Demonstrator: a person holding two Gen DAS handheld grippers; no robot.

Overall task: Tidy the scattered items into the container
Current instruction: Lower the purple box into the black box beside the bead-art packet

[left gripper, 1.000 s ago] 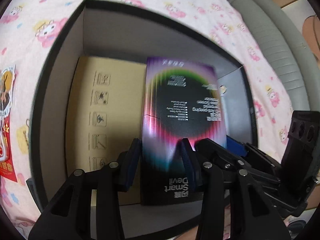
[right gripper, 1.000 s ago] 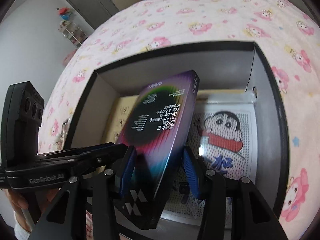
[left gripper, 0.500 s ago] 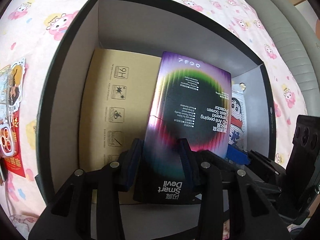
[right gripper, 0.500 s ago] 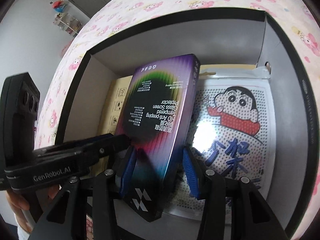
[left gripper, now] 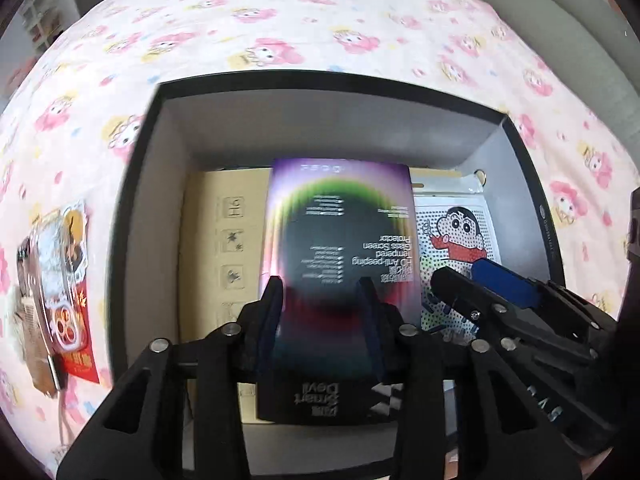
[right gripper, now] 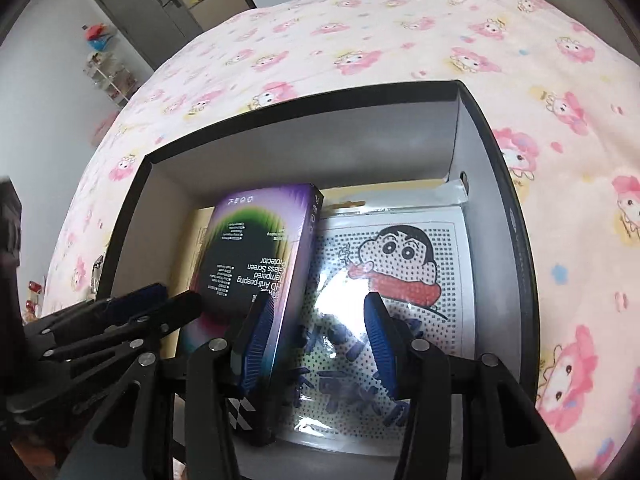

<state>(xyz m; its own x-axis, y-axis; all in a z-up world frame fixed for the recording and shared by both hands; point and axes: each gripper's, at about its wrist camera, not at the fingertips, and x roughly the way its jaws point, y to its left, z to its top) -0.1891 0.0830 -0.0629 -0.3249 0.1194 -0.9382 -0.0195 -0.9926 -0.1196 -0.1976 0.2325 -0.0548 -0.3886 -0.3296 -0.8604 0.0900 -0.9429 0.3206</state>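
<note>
A purple and black screen protector box [left gripper: 340, 240] [right gripper: 256, 256] lies inside the black container [left gripper: 144, 184] [right gripper: 516, 240], over a tan cardboard box [left gripper: 224, 248] and next to a cartoon bead pack [right gripper: 400, 272]. My left gripper [left gripper: 320, 304] hovers over the box's face with its jaws partly apart, narrower than the box, and grips nothing. My right gripper [right gripper: 316, 328] is open. Its left finger stands against the box's right side and its right finger is over the cartoon pack. Each gripper shows at the edge of the other's view.
The container sits on a pink cartoon-print bedsheet [left gripper: 320, 20]. A packaged phone case with a red card [left gripper: 60, 288] lies on the sheet left of the container. A grey sofa [left gripper: 560, 12] is at the far right, and a door and shelves [right gripper: 160, 4] stand beyond the bed.
The box was tilted between the right gripper's fingers; now it lies lower in the container and the right gripper has shifted right, off it. The left gripper drew back and up.
</note>
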